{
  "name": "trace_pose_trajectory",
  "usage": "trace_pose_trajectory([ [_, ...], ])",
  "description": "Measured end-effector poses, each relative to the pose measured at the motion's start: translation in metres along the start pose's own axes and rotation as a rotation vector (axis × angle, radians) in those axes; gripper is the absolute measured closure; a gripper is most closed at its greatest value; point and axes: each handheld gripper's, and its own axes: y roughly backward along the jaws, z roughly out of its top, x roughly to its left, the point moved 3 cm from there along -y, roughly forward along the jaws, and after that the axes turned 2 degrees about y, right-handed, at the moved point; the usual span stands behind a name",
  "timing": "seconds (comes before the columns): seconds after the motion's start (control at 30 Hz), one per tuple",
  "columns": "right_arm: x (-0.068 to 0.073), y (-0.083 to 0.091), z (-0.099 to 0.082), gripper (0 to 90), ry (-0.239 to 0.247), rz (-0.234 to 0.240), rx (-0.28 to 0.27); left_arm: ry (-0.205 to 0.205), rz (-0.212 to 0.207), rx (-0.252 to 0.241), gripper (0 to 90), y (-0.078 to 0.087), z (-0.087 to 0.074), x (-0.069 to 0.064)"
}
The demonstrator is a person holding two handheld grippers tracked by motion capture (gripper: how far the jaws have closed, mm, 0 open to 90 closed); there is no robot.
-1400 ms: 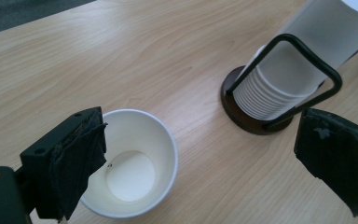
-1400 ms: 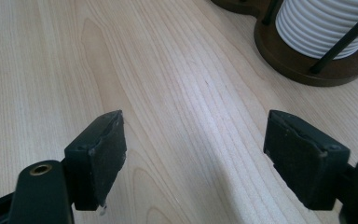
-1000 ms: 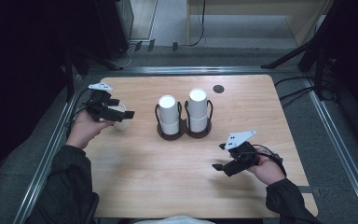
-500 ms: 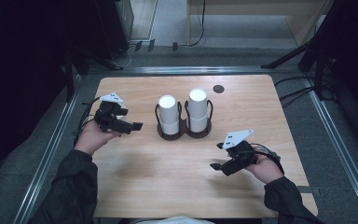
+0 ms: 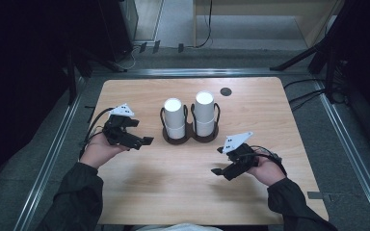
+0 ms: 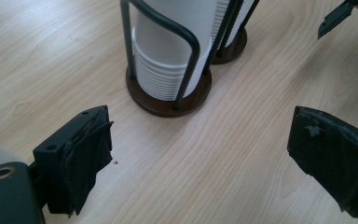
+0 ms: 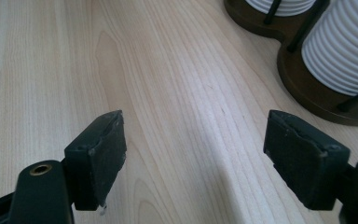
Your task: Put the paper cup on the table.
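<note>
Both stacks of white ribbed paper cups (image 5: 175,119) stand in the dark wire-and-wood twin holder (image 5: 191,136) at table centre. Left gripper (image 5: 142,142) and right gripper (image 5: 218,161) hover nearby, jaws wide, empty. Risk: a jaw catching a wire hoop could tip the holder.

Looks like a lab or recording room, not a home: bare wooden table (image 5: 183,192) ringed by metal rails (image 5: 53,159), grey floor, loose cables (image 5: 207,29) by the far wall, dark stands (image 5: 313,53) around, everything beyond unlit.
</note>
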Motion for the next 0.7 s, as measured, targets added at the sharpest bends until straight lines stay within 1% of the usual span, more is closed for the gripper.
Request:
trace_pose_trajectory([
  [0.07,0.0,-0.001,0.0,21.3,0.001,0.001,0.001,-0.002,-0.003,0.0,6.5,-0.001,0.0,-0.002],
  [0.1,0.001,-0.002,0.001,21.3,0.004,0.005,0.002,-0.006,-0.009,-0.002,6.5,-0.003,0.0,-0.006],
  [0.13,0.002,-0.004,0.002,21.3,-0.005,0.007,-0.005,-0.018,-0.016,0.0,6.5,-0.006,-0.001,-0.011],
  [0.2,0.002,-0.005,0.003,21.4,-0.01,0.007,-0.004,-0.022,-0.023,0.003,6.5,-0.008,0.0,-0.013],
  [0.23,0.003,-0.006,0.003,21.4,-0.009,0.008,-0.005,-0.029,-0.041,0.005,6.5,-0.012,0.001,-0.018],
  [0.27,0.004,-0.006,0.003,21.3,-0.005,0.008,-0.004,-0.035,-0.053,0.006,6.5,-0.014,0.002,-0.021],
  [0.3,0.004,-0.006,0.003,21.3,-0.005,0.008,-0.004,-0.035,-0.053,0.006,6.5,-0.014,0.002,-0.021],
  [0.37,0.006,-0.009,0.004,21.4,-0.002,0.014,0.003,-0.035,-0.078,0.002,6.5,-0.017,0.002,-0.025],
  [0.4,0.008,-0.011,0.004,21.3,0.004,0.018,0.008,-0.043,-0.091,0.007,6.5,-0.021,0.002,-0.029],
  [0.47,0.009,-0.013,0.005,21.4,0.007,0.024,0.009,-0.045,-0.094,0.009,6.5,-0.023,0.002,-0.032],
  [0.5,0.01,-0.013,0.006,21.3,0.009,0.026,0.01,-0.052,-0.099,0.019,6.5,-0.027,0.002,-0.035],
  [0.57,0.011,-0.015,0.007,21.4,0.013,0.027,0.009,-0.059,-0.101,0.022,6.5,-0.031,0.002,-0.039],
  [0.6,0.011,-0.015,0.007,21.4,0.011,0.029,0.01,-0.059,-0.101,0.022,6.5,-0.031,0.002,-0.039],
  [0.67,0.012,-0.016,0.008,21.3,0.016,0.03,0.013,-0.068,-0.115,0.031,6.5,-0.038,0.001,-0.046],
  [0.7,0.013,-0.016,0.008,21.4,0.016,0.03,0.012,-0.068,-0.115,0.031,6.5,-0.038,0.001,-0.046],
])
